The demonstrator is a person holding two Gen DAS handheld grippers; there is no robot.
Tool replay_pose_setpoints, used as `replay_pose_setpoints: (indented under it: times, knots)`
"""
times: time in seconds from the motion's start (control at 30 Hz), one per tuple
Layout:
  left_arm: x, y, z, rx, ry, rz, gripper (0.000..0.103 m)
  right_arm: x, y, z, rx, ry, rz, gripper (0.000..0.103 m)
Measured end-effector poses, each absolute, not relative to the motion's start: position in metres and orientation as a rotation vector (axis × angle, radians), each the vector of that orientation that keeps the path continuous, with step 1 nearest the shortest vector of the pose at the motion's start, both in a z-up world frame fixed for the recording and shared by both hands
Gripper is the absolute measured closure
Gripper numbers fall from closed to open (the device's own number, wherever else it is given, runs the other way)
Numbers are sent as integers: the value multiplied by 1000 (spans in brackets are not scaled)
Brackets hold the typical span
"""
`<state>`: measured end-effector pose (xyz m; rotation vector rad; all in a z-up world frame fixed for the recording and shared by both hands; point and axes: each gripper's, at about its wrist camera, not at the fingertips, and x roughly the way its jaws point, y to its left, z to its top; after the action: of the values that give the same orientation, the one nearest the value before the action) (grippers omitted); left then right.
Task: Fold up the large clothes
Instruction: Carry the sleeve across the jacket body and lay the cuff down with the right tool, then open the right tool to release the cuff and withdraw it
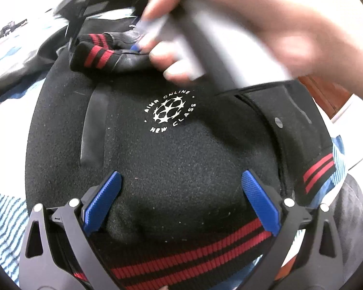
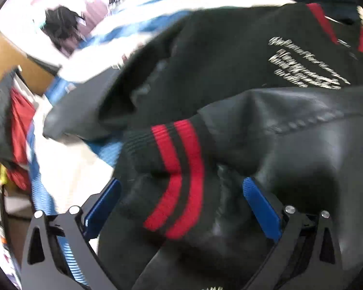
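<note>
We found the black jacket [image 1: 181, 149] spread under our left gripper [image 1: 181, 203], its jaws wide apart over the cloth just above the red-striped hem [image 1: 193, 258], gripping nothing. Ahead, a hand [image 1: 266, 31] on the right gripper's grey handle crossed our view and blocked the jacket's far side, beside a bunched striped cuff [image 1: 94, 55]. The right gripper [image 2: 181, 207] had its jaws apart around the cuff [image 2: 179, 176] and the leather sleeve [image 2: 302, 149], not pinching. Blue-and-white striped bedding [image 2: 67, 169] lay open to the left; clothes [image 2: 14, 125] crowded that far edge beyond it.
</note>
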<state>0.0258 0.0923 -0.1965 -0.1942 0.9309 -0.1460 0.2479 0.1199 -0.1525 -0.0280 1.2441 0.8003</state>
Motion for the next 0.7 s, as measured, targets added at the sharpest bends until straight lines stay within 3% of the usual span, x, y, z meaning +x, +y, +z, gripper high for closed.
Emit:
replay_pose_setpoints:
  times: [0.17, 0.3, 0.53, 0.7]
  knots:
    - [28, 89, -199, -170, 945, -130, 5, 232, 51, -98, -54, 1107, 806, 4]
    - [35, 83, -200, -160, 969, -113, 5, 246, -33, -88, -72, 1043, 679, 4]
    - [34, 80, -203, -157, 953, -104, 5, 305, -187, -124, 60, 1052, 317, 4]
    - [33, 86, -206, -190, 943, -117, 5, 341, -232, -167, 127, 1109, 210, 4]
